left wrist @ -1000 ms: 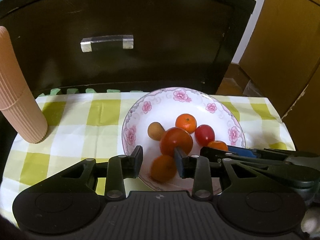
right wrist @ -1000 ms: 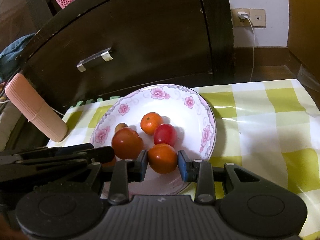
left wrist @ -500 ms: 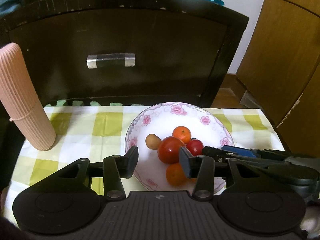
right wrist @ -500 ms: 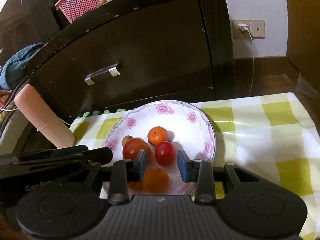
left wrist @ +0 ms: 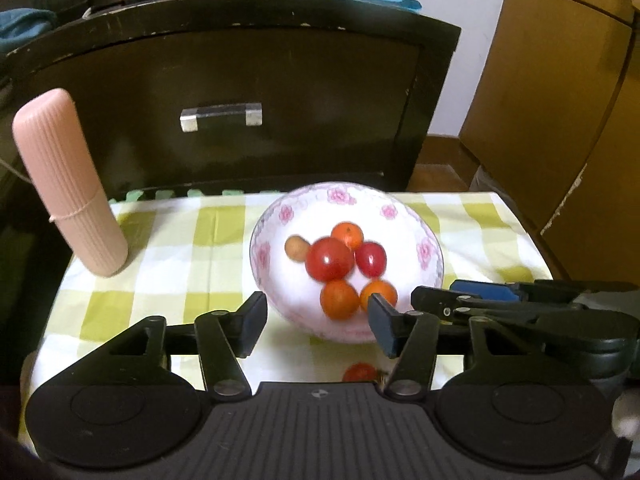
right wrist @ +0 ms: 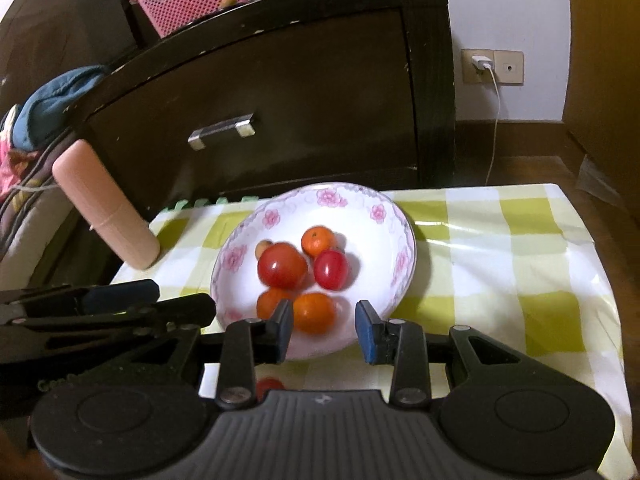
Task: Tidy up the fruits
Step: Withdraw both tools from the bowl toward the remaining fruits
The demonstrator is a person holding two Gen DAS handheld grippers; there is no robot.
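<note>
Nearest to me, my left gripper (left wrist: 316,322) has just been opening and its jaws stand well apart with nothing between them; my right gripper (right wrist: 324,326) is partly open and empty too, its pads clear of the fruit beyond. Just under my left gripper's body a red fruit (left wrist: 359,372) lies on the checked cloth of the bench (left wrist: 180,248), outside the plate and half hidden, so I can't say what kind it is. Past the fingertips sits the floral plate (left wrist: 340,196) with the rest: two orange tangerines at its near edge (left wrist: 339,299), a big tomato (left wrist: 329,259) in the middle, a smaller red tomato (left wrist: 370,259) to its right, another tangerine (left wrist: 347,235) behind, and a small brown fruit (left wrist: 296,247) at the left, blurred. I judge the job nearly done: six pieces are gathered on the plate and only the stray one near me looks left to fetch. To the far left stands a pink ribbed case (left wrist: 68,184), and behind the bench a dark drawer cabinet (left wrist: 240,80)
</note>
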